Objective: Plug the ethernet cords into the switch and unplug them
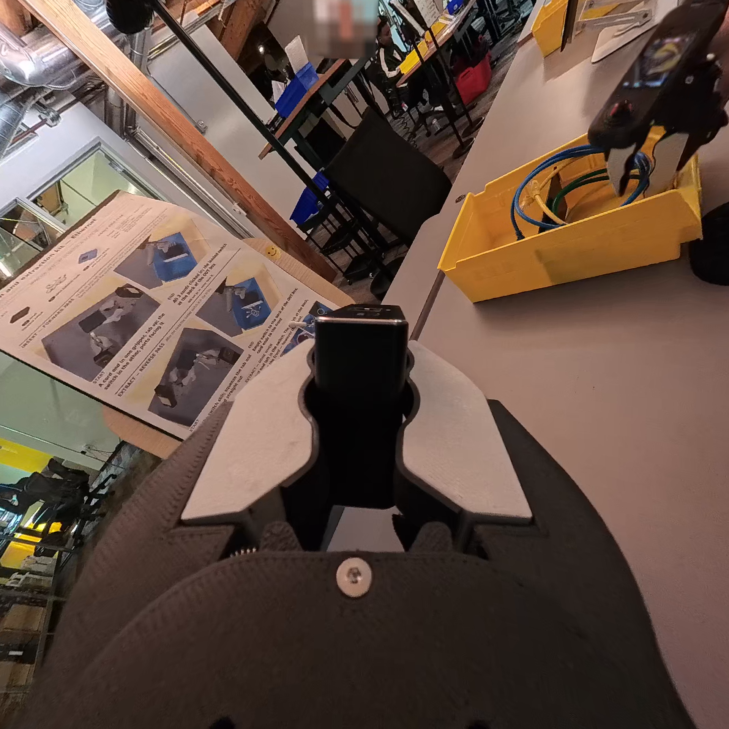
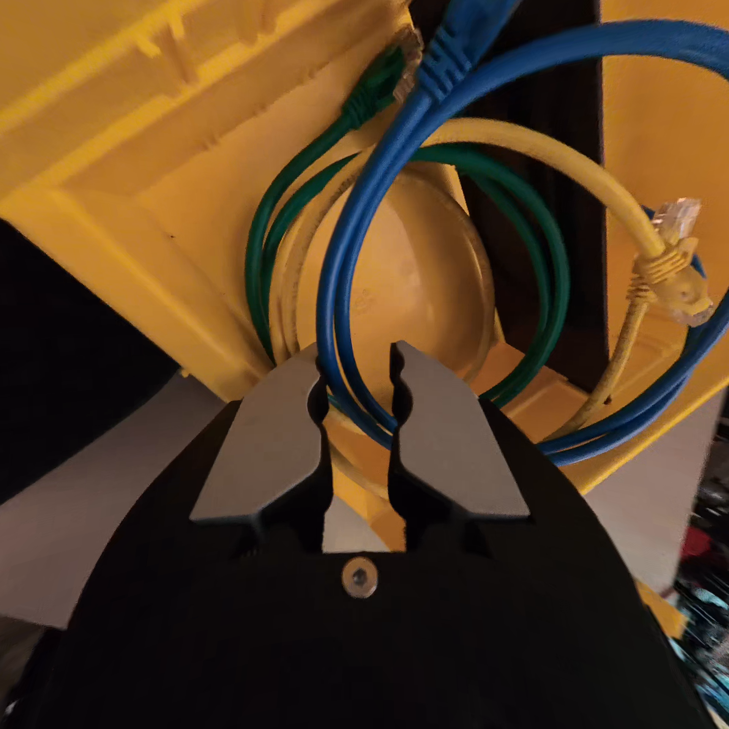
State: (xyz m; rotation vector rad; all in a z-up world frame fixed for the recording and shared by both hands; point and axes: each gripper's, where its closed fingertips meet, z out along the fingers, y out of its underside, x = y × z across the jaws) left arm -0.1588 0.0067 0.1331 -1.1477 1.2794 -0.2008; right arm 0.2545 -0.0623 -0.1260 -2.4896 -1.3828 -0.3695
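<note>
Left tongs (image 1: 359,355) pinch a black switch (image 1: 361,355) between their two grey fingers (image 1: 272,430) and hold it up above the grey desk (image 1: 572,434). Right tongs (image 2: 357,355) reach down into a yellow bin (image 2: 118,138), and their tips are spread a little apart. A blue cord (image 2: 343,244) loops through the gap between the tips, but they do not squeeze it. Under the blue cord lie a green cord (image 2: 260,236) and a yellow cord (image 2: 552,157), all curled in rings inside the bin. Clear plugs show on the cord ends. A black divider (image 2: 560,130) stands in the bin. From the left tongs' camera, the bin (image 1: 552,260) sits farther back on the desk with the right tongs (image 1: 647,165) in it. Beside the desk, a printed sheet with pictures (image 1: 138,307) lies on a wooden board.
</note>
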